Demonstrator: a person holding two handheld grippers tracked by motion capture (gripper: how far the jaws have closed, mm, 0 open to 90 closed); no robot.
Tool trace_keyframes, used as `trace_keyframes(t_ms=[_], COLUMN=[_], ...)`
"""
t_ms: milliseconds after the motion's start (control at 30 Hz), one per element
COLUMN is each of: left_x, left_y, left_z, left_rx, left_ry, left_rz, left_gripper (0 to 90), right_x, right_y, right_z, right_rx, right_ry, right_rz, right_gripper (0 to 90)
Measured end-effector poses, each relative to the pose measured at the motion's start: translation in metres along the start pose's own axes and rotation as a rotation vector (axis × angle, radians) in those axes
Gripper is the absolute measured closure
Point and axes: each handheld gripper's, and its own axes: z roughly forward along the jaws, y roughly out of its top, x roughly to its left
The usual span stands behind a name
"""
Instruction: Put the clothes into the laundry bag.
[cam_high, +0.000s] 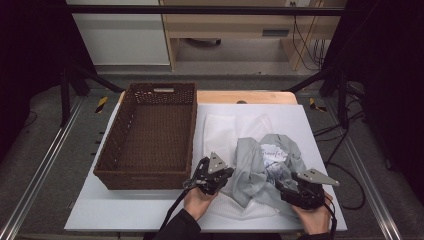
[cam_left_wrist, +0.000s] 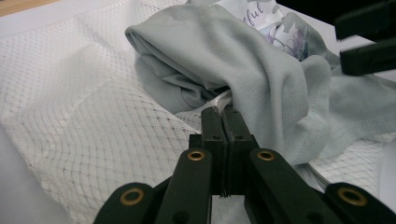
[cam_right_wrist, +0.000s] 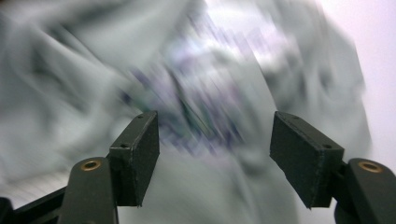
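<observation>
Left tongs (cam_left_wrist: 223, 116) pinching grey shirt (cam_left_wrist: 243, 70) edge; right tongs (cam_right_wrist: 212, 149) spread, facing shirt.

Left hand-held gripper (cam_high: 227, 173) clamped; right hand-held gripper (cam_high: 282, 184) jaws apart.

My left gripper (cam_left_wrist: 223, 111) pinched tight on white edge under grey shirt (cam_left_wrist: 224, 56); white mesh cloth (cam_left_wrist: 93, 121) beneath; my right gripper (cam_left_wrist: 369, 42) top right.
</observation>
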Motion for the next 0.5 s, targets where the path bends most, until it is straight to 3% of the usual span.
trace_keyframes(t_ms=[133,233,300,367,400,500], left_x=[0.0,0.0,0.0,0.0,-0.001,0.0], left_y=[0.0,0.0,0.0,0.0,0.0,0.0], left_z=[0.0,0.001,0.001,0.001,0.001,0.001], left_rx=[0.001,0.005,0.006,0.007,0.007,0.007], left_ry=[0.0,-0.001,0.0,0.001,0.003,0.004], left_rz=[-0.003,-0.004,-0.004,-0.004,-0.005,-0.005], left_gripper=[88.7,88.6,88.6,88.6,88.7,88.7], right_x=[-0.011,-0.011,-0.008,-0.008,-0.008,-0.003], right_y=[-0.02,-0.018,-0.017,-0.013,-0.01,0.003], right_z=[0.017,0.02,0.021,0.02,0.019,0.007], right_rx=[0.087,0.089,0.103,0.113,0.11,0.028], right_ry=[0.01,0.002,-0.057,-0.009,-0.018,0.017], right_rz=[0.03,0.057,0.014,0.016,0.009,-0.016], right_gripper=[38.3,52.8,70.3,84.2,86.1,86.8])
